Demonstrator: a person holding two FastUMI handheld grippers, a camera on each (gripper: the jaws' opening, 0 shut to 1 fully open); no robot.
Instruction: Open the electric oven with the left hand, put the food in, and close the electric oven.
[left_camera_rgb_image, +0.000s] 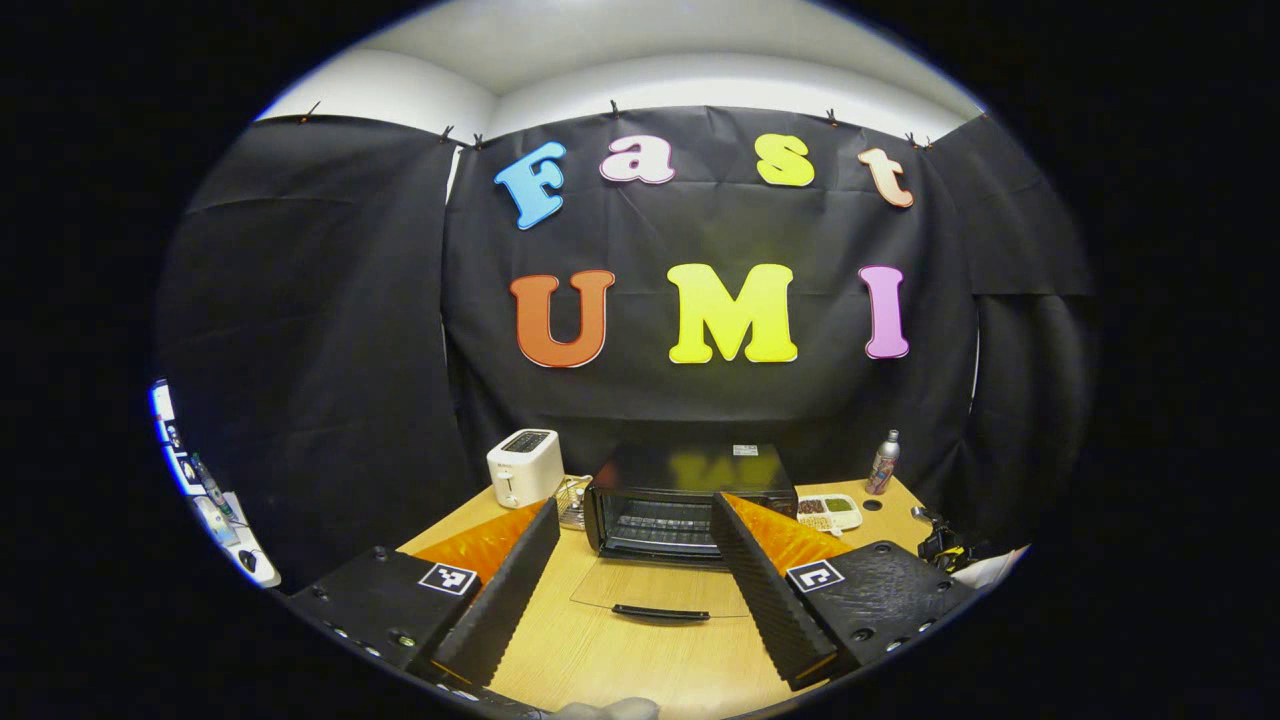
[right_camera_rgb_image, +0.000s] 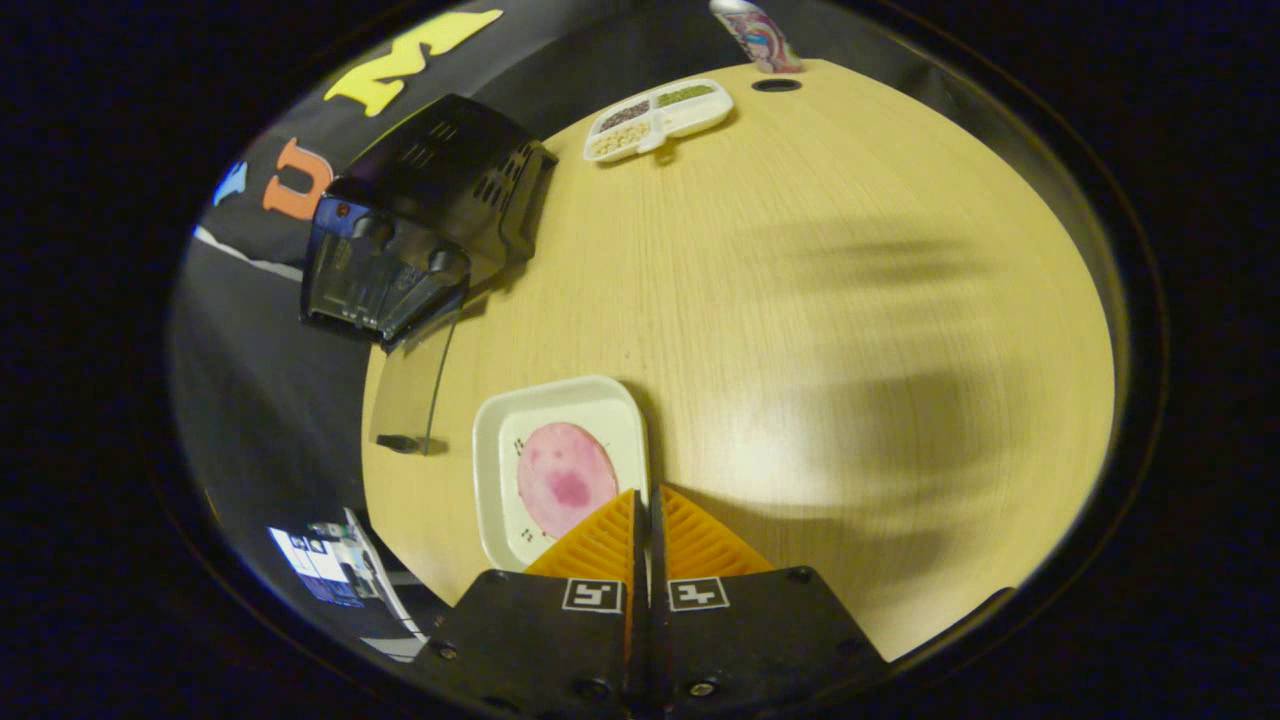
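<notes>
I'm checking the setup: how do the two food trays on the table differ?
The white square tray holds one round pink slice; the divided tray holds several small portions in separate compartments. The square tray sits at the right gripper, whose fingers are closed on its rim; the divided tray lies untouched beside the open oven. Both are white.

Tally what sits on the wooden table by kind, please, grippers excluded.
Appliances: 2, black electric oven with its glass door down, white toaster.
Dishes with food: 2, white square plate carrying a pink meat slice, white divided snack tray.
Bottles: 1, slim metal bottle.
Total: 5.
</notes>
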